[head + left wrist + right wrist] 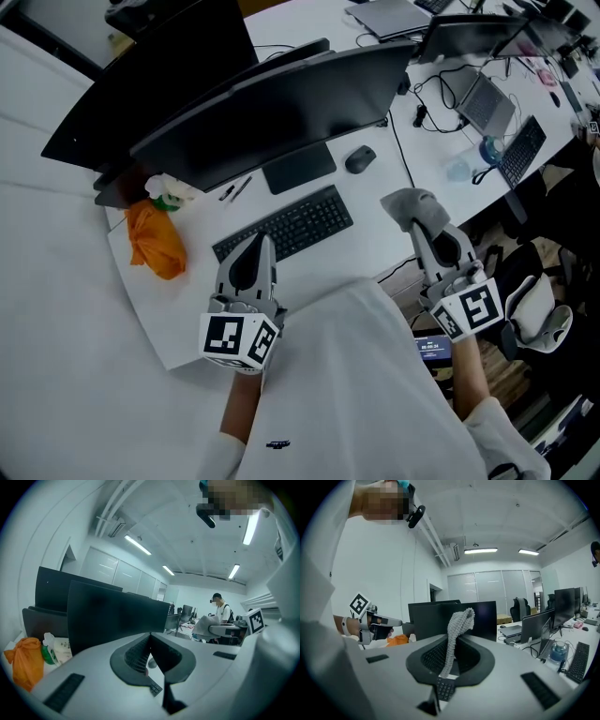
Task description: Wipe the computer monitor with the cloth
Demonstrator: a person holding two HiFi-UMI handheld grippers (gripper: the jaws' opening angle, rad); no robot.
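The wide black monitor (272,112) stands on the white desk (169,319), dark-screened, with a black keyboard (284,225) in front of it. My right gripper (427,225) is shut on a grey knitted cloth (412,204), held off the desk's right edge, right of the keyboard. In the right gripper view the cloth (457,630) rises from between the jaws in front of the monitor (485,616). My left gripper (251,261) hovers just in front of the keyboard, shut and empty; the left gripper view shows its jaws closed, facing the monitor (112,616).
An orange bag (155,242) and a white-and-green pack (169,190) sit at the monitor's left. A mouse (360,159) and two pens (234,189) lie near the stand. A second monitor (159,66) stands behind. Laptops, cables and a bottle (489,150) crowd the right desk. A person (219,611) stands far off.
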